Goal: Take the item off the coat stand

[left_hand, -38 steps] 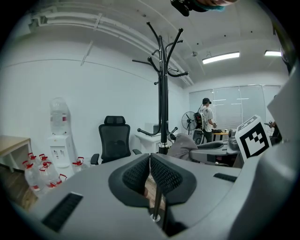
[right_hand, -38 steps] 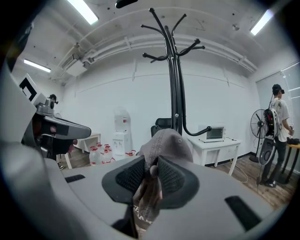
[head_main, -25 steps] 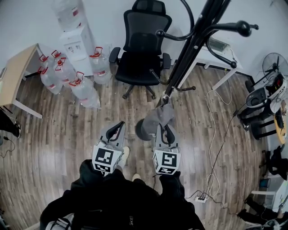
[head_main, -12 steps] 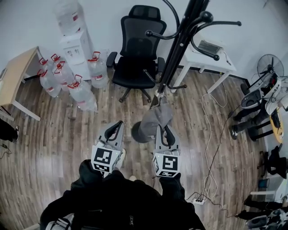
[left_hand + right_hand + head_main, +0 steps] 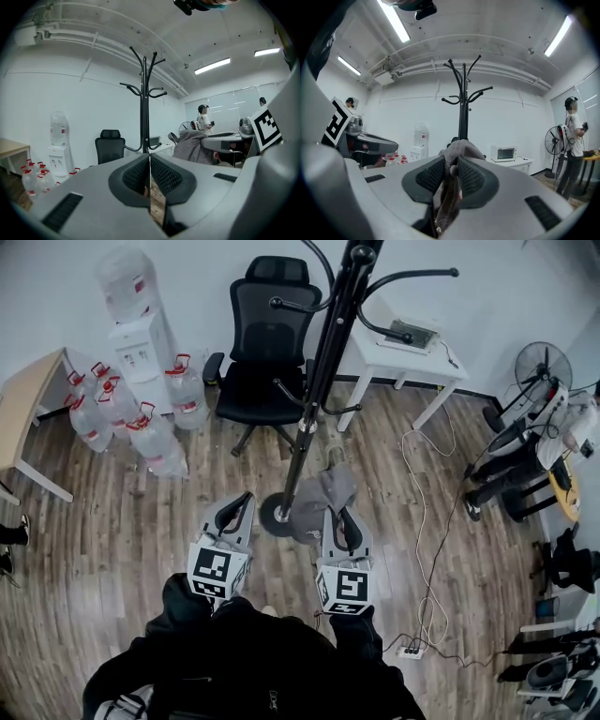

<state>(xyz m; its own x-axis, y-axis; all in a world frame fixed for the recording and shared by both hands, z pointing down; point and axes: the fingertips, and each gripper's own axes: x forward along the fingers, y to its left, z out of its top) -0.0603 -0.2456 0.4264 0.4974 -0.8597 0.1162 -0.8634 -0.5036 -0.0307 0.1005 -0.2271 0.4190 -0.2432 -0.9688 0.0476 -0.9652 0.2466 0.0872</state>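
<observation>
My right gripper [image 5: 339, 519] is pinched tight on the grey cap [image 5: 317, 495]. The cap hangs near me, clear of the coat stand [image 5: 314, 381] farther off. It looks soft, light and floppy, so a fold is a good spot to hold. My left gripper [image 5: 237, 510] is closed on nothing.

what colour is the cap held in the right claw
Plain grey, no pattern. The cap shows best in the head view, clamped in the right claw.

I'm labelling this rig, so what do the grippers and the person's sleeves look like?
The left gripper and right gripper are grey and tapering, with dark ribbed pads inside the jaws and a cube of black-and-white square markers at the back. The sleeves are black.
</observation>
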